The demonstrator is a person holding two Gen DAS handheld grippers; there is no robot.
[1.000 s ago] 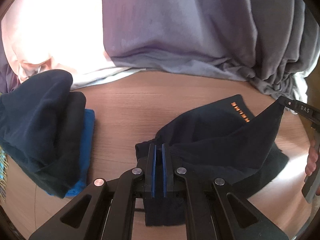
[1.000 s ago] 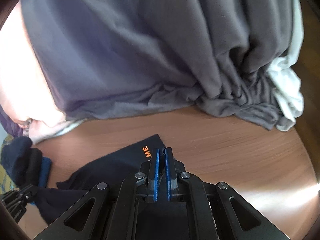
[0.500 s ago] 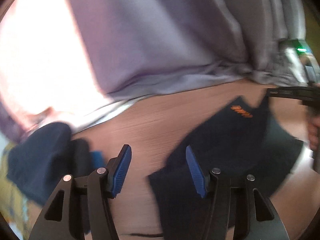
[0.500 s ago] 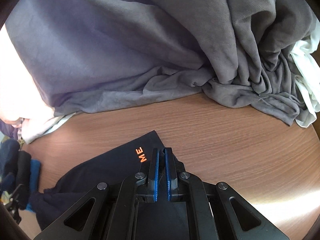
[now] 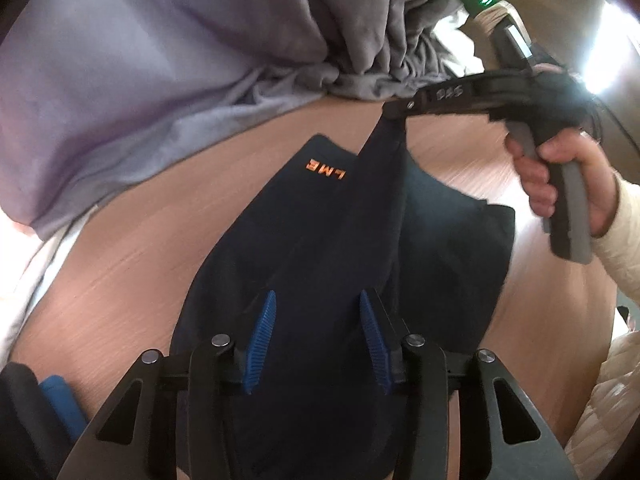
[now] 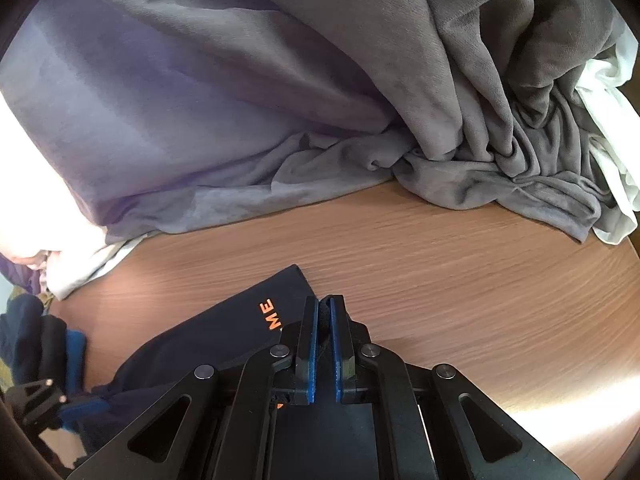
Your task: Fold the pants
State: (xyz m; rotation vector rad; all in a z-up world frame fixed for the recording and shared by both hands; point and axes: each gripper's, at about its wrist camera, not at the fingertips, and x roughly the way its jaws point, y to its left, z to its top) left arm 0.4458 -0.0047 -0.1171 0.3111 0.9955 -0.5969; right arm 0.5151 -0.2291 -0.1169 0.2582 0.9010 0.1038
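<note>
Now, through the left wrist camera, we look down on our left gripper [image 5: 316, 336], its blue pads [image 5: 260, 340] spread apart with nothing between them, hovering over the dark navy pants [image 5: 320, 248]. The pants lie on the round wooden table [image 5: 132, 248], partly folded, with orange lettering [image 5: 325, 168] showing near their far edge. Beyond the pants, our right gripper [image 5: 394, 114] pinches a corner of the cloth and holds it lifted off the table, so that a ridge of fabric runs from that corner back toward us. Our right hand [image 5: 560, 172] grips the handle, to the right of the pants. A heap of grey cloth [image 5: 200, 60] lies across the far side of the table, behind the pants.

Next, through the right wrist camera, we see our right gripper [image 6: 325, 344] pressed together on a fold of the pants [image 6: 208, 344], with dark fabric showing between its pads. The orange lettering [image 6: 270, 314] sits just left of the fingers. The grey cloth [image 6: 280, 100] fills the space beyond the pants, with white fabric [image 6: 612, 120] at its right edge. Left of the pants, a pile of dark and blue clothes [image 6: 44, 340] rests on the table [image 6: 460, 280], and our left gripper [image 6: 72, 408] shows at the pants' near left corner; from this side we cannot tell how it stands.
</note>
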